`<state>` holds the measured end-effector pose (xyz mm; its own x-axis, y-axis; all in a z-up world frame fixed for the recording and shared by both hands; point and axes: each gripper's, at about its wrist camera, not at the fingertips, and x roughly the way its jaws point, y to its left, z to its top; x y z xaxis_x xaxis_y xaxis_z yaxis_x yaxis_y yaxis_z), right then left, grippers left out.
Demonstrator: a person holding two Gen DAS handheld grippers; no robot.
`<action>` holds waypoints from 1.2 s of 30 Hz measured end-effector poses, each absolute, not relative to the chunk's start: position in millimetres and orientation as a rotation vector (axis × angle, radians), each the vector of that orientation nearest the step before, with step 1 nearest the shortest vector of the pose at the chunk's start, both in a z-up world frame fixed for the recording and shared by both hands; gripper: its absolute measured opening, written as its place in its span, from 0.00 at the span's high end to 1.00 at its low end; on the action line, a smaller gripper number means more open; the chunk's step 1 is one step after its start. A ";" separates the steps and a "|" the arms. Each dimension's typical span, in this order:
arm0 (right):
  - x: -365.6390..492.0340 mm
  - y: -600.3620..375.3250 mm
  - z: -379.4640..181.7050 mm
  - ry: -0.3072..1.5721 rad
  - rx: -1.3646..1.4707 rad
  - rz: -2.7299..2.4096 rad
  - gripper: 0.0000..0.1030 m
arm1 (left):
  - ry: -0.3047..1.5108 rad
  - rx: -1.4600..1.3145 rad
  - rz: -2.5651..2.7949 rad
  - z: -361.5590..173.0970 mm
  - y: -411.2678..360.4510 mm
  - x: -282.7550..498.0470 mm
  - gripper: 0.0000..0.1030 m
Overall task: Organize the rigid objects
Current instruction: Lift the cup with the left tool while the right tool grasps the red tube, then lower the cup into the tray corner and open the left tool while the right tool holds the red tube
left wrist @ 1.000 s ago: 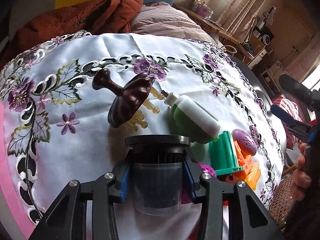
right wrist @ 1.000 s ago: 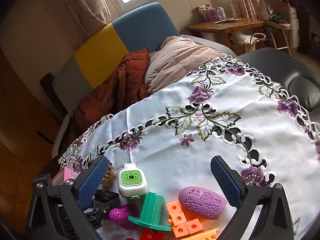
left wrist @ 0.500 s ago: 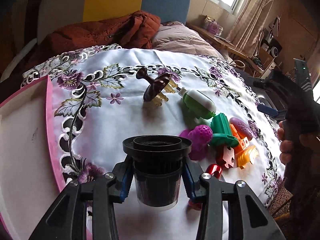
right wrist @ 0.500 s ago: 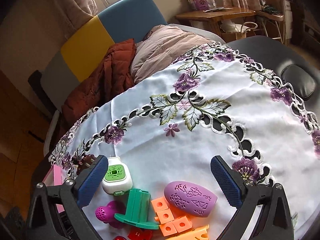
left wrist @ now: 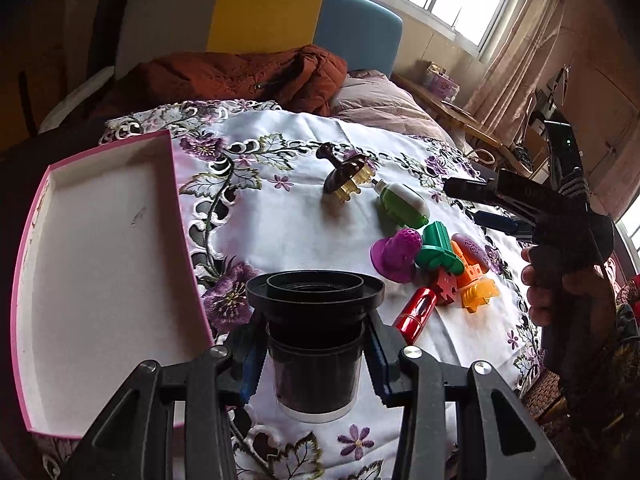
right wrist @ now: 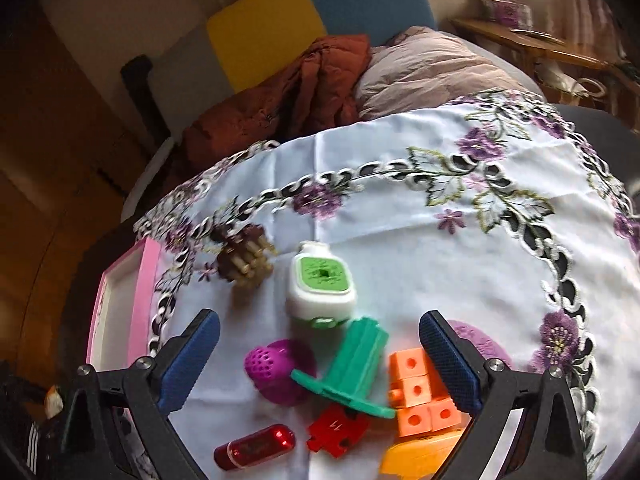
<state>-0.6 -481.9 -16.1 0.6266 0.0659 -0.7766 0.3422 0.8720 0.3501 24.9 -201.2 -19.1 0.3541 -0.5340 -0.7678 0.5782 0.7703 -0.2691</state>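
Observation:
My left gripper is shut on a black flanged cup and holds it above the cloth, just right of the pink-rimmed white box. On the embroidered cloth lie a brown massager, a green-white bottle, a purple strainer, a teal piece, orange blocks and a red cylinder. My right gripper is open above the teal piece and purple strainer; the bottle lies beyond it.
A red puzzle piece, a yellow-orange toy and a purple oval lie near the front edge. The pink box is at the left. A chair with a rust jacket stands behind the table.
My left gripper has drawn back and left with the cup, bringing the pink box into view. My right gripper has moved down and closer over the toy pile.

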 end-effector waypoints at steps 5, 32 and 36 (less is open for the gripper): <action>0.2 -426.1 -17.0 0.975 0.376 0.051 0.02 | 0.963 0.018 -0.703 -15.5 -177.5 22.9 0.58; -3.8 -356.3 -76.6 1.206 -0.005 0.108 0.27 | 0.943 -0.075 -0.494 -16.2 -94.7 24.6 0.58; -2.9 -361.5 -77.3 1.209 0.032 0.107 0.27 | 0.922 -0.038 -0.425 -14.8 -89.5 24.8 0.58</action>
<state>-2.9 -361.5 -77.3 0.3500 0.0997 -0.9314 -0.0657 0.9945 0.0817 24.8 -89.5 -14.8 0.5276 -0.3714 -0.7640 0.3397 0.9166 -0.2111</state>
